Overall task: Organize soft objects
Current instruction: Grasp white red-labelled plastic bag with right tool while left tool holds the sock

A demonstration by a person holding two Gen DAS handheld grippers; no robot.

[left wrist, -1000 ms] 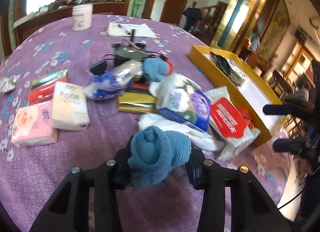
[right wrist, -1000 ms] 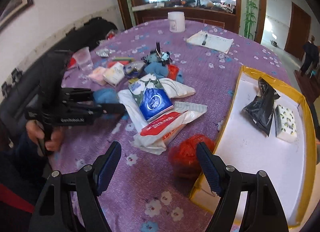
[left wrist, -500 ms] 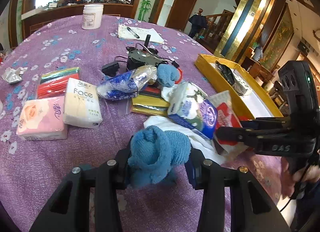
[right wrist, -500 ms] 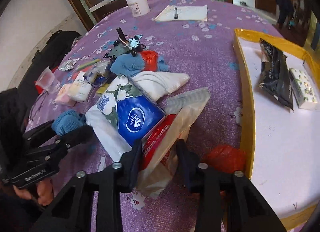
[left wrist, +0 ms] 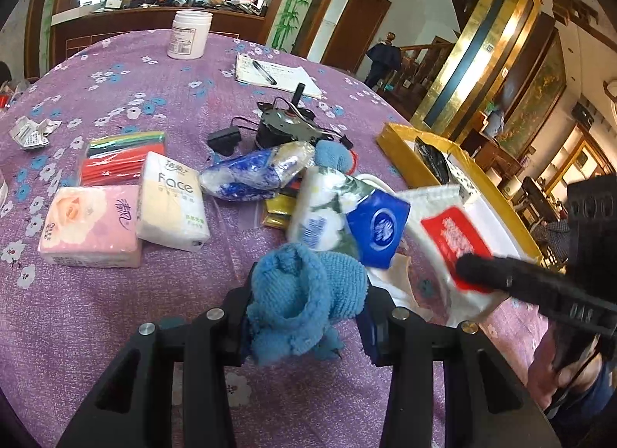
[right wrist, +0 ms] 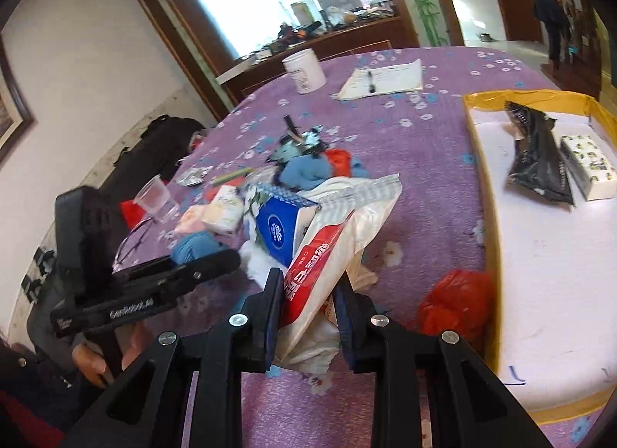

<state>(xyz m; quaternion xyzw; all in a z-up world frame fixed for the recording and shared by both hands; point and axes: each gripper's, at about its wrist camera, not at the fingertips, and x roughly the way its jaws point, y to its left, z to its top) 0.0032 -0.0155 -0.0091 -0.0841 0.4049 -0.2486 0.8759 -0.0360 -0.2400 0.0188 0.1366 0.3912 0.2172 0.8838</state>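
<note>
The red-and-white packet (right wrist: 320,255) is now pinched between the fingers of the right gripper (right wrist: 308,293), which were spread a second ago, and its end is lifted off the tabletop (right wrist: 424,162). The left gripper (left wrist: 304,316) still pinches the blue sock (left wrist: 304,293) above the cloth. So both soft things seem ready to go to the yellow tray (right wrist: 478,162).

Black tools (left wrist: 304,316) (right wrist: 308,313), silver screws, white lettering, perhaps navy sleeve.

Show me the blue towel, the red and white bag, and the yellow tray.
blue towel (left wrist: 304,293), left wrist view, bunched middle.
red and white bag (right wrist: 320,255), right wrist view, red label.
yellow tray (right wrist: 491,255), right wrist view, near rim.
</note>
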